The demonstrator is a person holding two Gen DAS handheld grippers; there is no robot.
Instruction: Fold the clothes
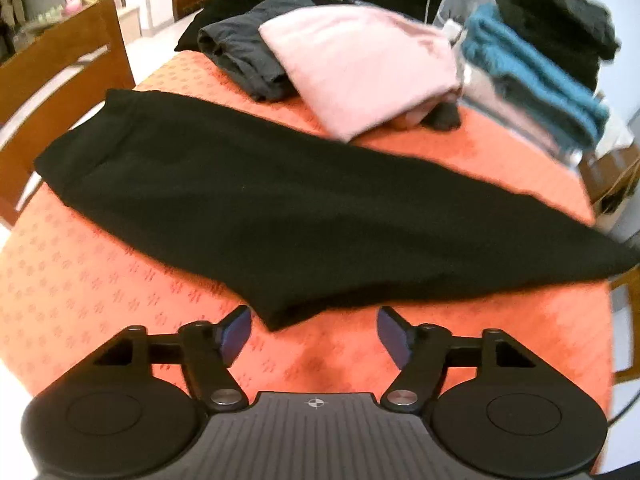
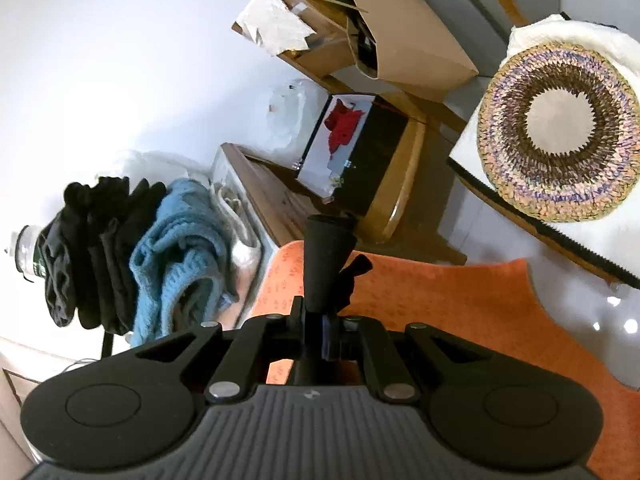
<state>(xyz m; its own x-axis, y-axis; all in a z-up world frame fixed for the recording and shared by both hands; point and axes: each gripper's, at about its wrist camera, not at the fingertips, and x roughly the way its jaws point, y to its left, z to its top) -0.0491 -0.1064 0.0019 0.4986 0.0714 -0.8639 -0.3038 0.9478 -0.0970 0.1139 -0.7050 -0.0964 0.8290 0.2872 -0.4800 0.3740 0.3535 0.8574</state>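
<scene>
Long black garment (image 1: 304,216) spread flat across an orange-clothed tabletop (image 1: 92,280), running from far left to near right, with one rounded end lying just ahead of the left hand-held gripper (image 1: 314,330). Left hand-held gripper released, its two blue-padded fingers (image 1: 236,332) spread wide and apart from the cloth, hovering over bare tabletop. Beyond the black garment, a folded pink garment (image 1: 360,72) resting partly on a crumpled dark grey one (image 1: 244,48). To the right of those, a stack of folded clothes with a teal knit (image 1: 532,76) under a black item (image 1: 560,20). Wooden chair (image 1: 60,64) at the left edge of the tabletop.

Right hand-held gripper (image 2: 320,336) clenched on a fold of black fabric (image 2: 328,264) that rises straight up between its closed fingers, above the orange tabletop edge. Cannot tell from this view whether the pinched fabric is an end of the spread garment. Same stack seen to the left, with the blue knit beside black clothes. Further off, a brown paper bag (image 2: 404,36), an open box holding something red (image 2: 348,128), and a round woven mat (image 2: 560,128) on a white surface.
</scene>
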